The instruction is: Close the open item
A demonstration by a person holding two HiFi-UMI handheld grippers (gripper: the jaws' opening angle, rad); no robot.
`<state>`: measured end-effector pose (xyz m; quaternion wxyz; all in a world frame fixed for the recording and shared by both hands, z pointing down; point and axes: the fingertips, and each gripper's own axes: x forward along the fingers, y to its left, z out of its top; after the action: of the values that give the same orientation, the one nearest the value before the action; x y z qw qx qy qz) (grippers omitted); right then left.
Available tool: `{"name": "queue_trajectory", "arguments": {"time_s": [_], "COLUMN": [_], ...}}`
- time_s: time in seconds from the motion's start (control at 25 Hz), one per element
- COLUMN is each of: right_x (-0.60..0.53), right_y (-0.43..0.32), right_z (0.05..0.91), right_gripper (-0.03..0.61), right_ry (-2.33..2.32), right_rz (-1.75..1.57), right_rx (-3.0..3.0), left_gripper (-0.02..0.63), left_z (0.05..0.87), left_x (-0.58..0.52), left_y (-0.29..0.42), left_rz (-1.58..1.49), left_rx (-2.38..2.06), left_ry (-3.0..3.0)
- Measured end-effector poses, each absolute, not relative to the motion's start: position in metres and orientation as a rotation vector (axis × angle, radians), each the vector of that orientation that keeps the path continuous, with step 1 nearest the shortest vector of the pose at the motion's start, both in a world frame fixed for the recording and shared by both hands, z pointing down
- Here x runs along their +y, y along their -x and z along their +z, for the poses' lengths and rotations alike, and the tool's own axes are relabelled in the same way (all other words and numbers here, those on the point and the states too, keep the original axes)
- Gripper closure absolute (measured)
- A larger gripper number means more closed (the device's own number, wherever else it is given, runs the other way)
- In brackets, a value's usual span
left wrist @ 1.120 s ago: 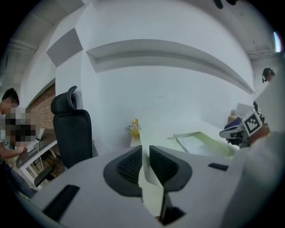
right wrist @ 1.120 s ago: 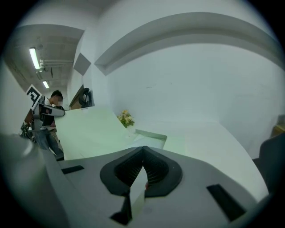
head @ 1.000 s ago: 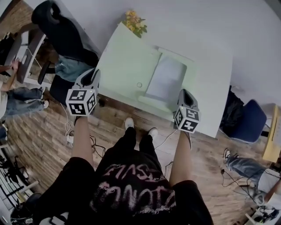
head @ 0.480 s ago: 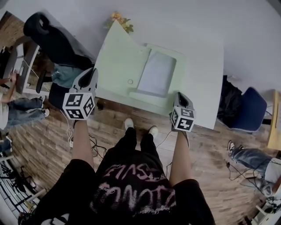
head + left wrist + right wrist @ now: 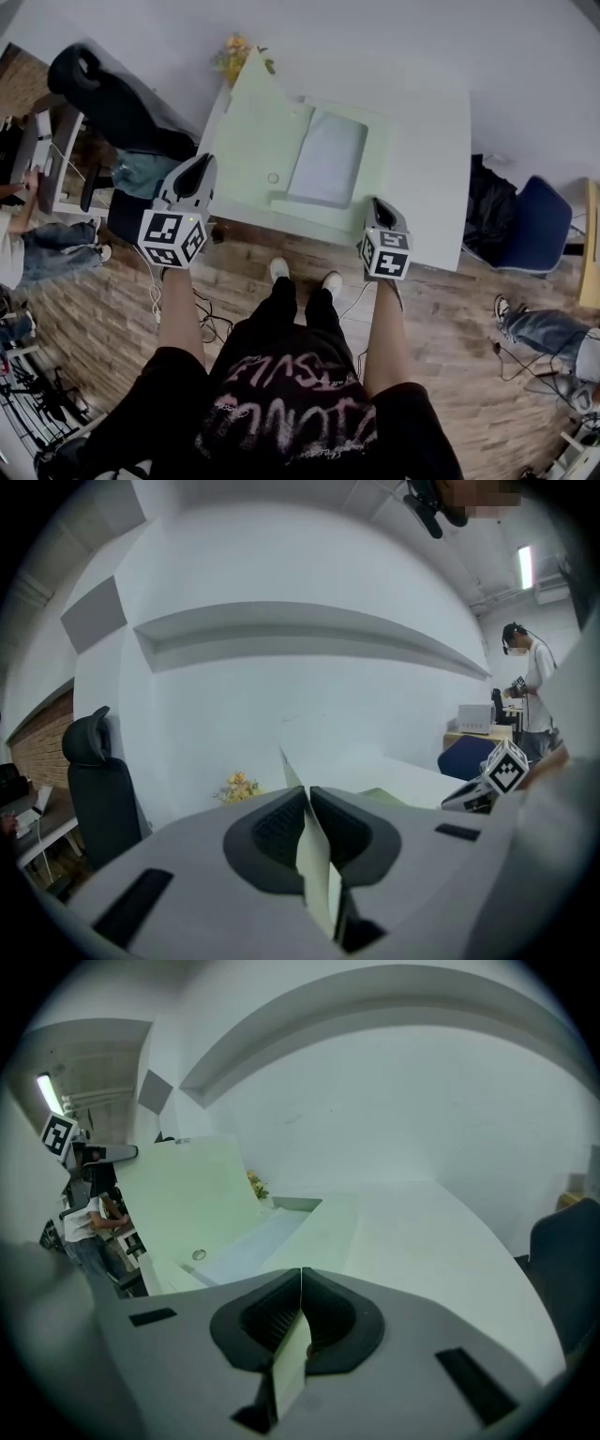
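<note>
Head view: a pale green box (image 5: 328,164) lies open on the white tabletop (image 5: 427,141), at its left half. Its lid (image 5: 253,131) stands up along the box's left side. The left claw (image 5: 200,167) is at the lid's near left edge, and the right claw (image 5: 378,202) is at the box's near right corner. Yellow flowers (image 5: 232,56) sit at the far left corner of the tabletop. A black office chair (image 5: 103,89) stands to the left and a blue chair (image 5: 539,225) to the right, both on the wooden floor (image 5: 103,309).

Left gripper view: the left claw (image 5: 307,791) is closing, its jaws a sliver apart. The thin green lid (image 5: 317,864) runs edge-on between them and pokes out beyond the tips, so the pads have it pinched. Flowers and the black chair sit to the left, and the other gripper's marker cube (image 5: 504,769) is to the right.

Right gripper view: the right claw (image 5: 300,1271) has its tips together, clamped on a thin pale green flap (image 5: 291,1358) that sits edge-on between the jaws. Just beyond the claw lies the open box, with the lid tilted up on its left side.
</note>
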<state>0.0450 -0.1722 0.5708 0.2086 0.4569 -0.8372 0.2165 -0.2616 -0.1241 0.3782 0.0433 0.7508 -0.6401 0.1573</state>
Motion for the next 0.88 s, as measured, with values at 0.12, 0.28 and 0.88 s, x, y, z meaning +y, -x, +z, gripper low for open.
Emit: {"name": "queue_trajectory", "arguments": {"time_s": [0.12,0.28,0.88], "right_x": [-0.173,-0.171,-0.167], "right_y": [-0.044,-0.045,-0.038], "right_z": [0.571,0.571,0.57], "right_gripper": [0.563,0.563,0.564], "right_ry": [-1.26,-1.268,-1.241], "right_rz": [0.599,0.602,0.6], "right_rx": [-2.338,-2.348,-2.382], "left_gripper": [0.591,0.588,0.516], "left_z": [0.376,0.373,0.382], "left_x": [-0.125,-0.123,-0.129], "left_y": [0.25,0.228,0.138], "left_rz": [0.471,0.486,0.414], "left_rx": [-1.923,-1.84,-1.429], "left_ry": [-2.343,-2.46,-2.703]}}
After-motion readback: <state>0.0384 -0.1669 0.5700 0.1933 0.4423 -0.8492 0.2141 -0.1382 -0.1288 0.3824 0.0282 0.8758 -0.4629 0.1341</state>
